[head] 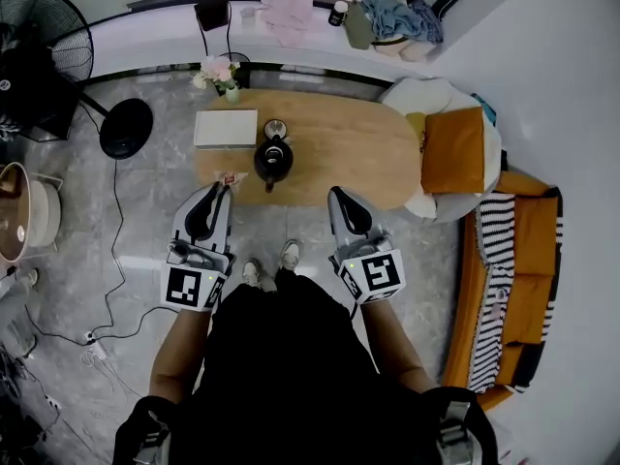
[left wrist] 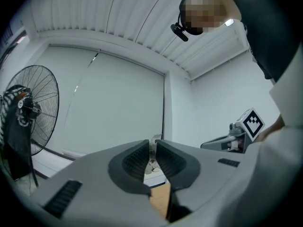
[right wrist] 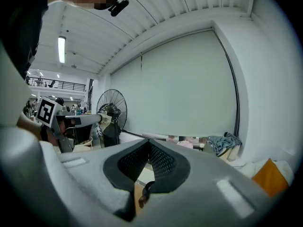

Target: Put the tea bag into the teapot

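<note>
The tea bag (left wrist: 152, 154) is small and pale. My left gripper (head: 223, 190) pinches it between its jaws, just over the near edge of the table (head: 368, 153). The teapot (head: 273, 159) is black and round. It stands upright on the table, close to the tea bag.

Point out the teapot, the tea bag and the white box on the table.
teapot (head: 273, 160), head view, on its black body.
tea bag (head: 230, 177), head view, on its small pale end.
white box (head: 226, 128), head view, on its flat top.
</note>
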### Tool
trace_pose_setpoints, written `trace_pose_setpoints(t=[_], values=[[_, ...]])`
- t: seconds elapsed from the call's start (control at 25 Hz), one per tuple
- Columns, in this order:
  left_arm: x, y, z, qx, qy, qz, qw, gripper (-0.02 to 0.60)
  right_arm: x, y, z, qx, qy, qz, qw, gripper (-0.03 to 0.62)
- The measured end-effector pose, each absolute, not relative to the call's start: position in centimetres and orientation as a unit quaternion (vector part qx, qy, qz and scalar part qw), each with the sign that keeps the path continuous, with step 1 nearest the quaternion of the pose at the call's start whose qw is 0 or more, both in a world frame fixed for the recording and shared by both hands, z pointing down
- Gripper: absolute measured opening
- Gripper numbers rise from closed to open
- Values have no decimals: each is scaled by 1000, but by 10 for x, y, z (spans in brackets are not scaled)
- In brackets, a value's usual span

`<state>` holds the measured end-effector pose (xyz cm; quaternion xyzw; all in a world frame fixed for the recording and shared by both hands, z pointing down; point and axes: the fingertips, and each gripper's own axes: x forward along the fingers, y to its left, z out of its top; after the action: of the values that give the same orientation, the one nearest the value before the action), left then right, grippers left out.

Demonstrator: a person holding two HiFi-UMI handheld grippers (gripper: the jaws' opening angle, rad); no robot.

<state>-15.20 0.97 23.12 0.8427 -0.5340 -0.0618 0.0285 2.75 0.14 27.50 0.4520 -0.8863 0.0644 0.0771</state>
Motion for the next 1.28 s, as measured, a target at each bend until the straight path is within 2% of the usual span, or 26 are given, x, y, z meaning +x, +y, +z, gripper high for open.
trace_pose_setpoints(t=[0.6, 1.28], values=[[-135, -31, 304, 833, -551, -7, 48, 41, 36, -28, 355, 424, -892, 122, 103, 5], [-131, -77, 418, 836, -539, 42, 95, 41, 10, -51, 451, 387, -900, 157, 125, 5]])
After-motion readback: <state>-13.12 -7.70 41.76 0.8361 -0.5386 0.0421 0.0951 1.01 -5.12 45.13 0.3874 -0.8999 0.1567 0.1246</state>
